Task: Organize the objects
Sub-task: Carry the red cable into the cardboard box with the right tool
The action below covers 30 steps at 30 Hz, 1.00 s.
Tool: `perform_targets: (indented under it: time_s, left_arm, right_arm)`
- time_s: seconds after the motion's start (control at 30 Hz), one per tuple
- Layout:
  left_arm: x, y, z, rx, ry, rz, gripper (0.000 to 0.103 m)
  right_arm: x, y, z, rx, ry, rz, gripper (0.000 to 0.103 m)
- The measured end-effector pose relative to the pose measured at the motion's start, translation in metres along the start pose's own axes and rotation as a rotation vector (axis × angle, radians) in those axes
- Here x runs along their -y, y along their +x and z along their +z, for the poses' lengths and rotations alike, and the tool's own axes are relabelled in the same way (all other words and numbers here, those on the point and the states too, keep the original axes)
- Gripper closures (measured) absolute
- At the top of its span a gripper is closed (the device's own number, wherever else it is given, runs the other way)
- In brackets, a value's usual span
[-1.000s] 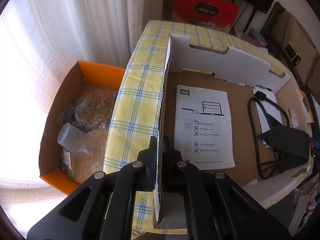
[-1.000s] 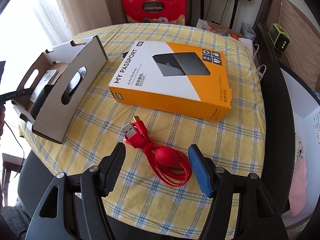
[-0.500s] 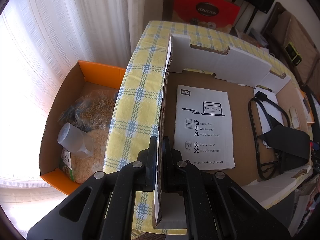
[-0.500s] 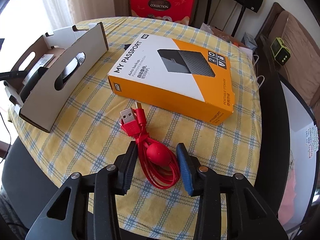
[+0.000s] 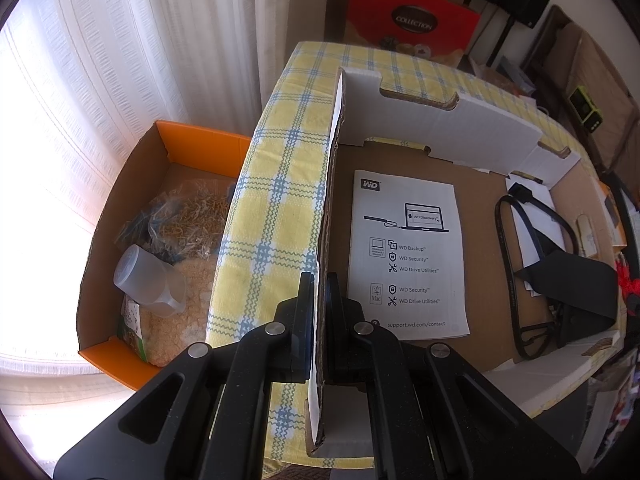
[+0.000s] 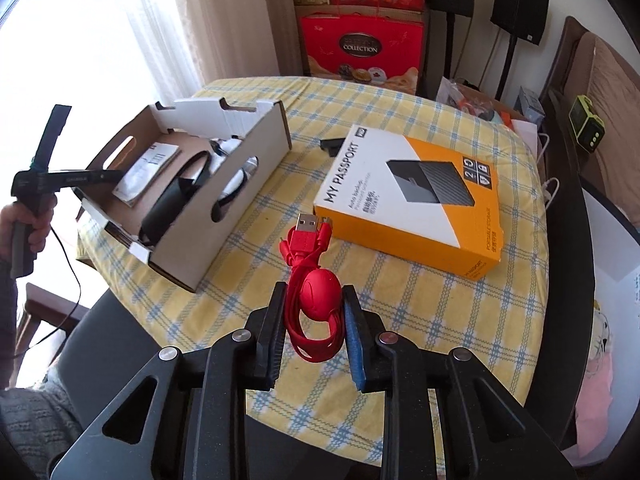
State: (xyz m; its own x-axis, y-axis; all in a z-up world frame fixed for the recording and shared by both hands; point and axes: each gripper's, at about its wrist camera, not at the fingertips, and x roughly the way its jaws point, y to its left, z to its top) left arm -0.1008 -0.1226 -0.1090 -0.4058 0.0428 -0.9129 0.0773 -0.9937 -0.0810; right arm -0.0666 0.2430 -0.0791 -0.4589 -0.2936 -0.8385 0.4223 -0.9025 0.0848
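Red coiled USB cable: I'm clamping it in the right gripper, its jaws closing on it, lifted clear of the counter for the open cardboard tray at ten o'clock, while the left gripper, jaws pinching the tray's wall, is steadying it.

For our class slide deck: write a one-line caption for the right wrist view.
Right gripper holds red cable above checked table, beside cardboard tray.

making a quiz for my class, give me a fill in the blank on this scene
1. The right gripper is shut on the ____ cable.
2. The left gripper clamps a ____ of the tray.
3. The booklet lies ____ the tray.
4. The box reads MY ____.

Missing: red; wall; inside; PASSPORT
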Motion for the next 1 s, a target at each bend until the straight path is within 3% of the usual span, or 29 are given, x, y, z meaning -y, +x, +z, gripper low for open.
perform_targets:
  time_s: [0.37, 0.77, 1.0]
  left_arm:
    - [0.001, -0.001, 0.0, 0.001, 0.004, 0.004, 0.099]
    - [0.0, -0.001, 0.001, 0.001, 0.005, 0.0, 0.099]
    - [-0.001, -0.001, 0.001, 0.002, 0.008, -0.004, 0.099]
  right_arm:
    - [-0.035, -0.03, 0.039, 0.114, -0.051, 0.019, 0.077]
    - [-0.064, 0.029, 0.095, 0.104, -0.027, 0.062, 0.077]
    - [-0.078, 0.057, 0.109, 0.082, -0.03, 0.067, 0.077]
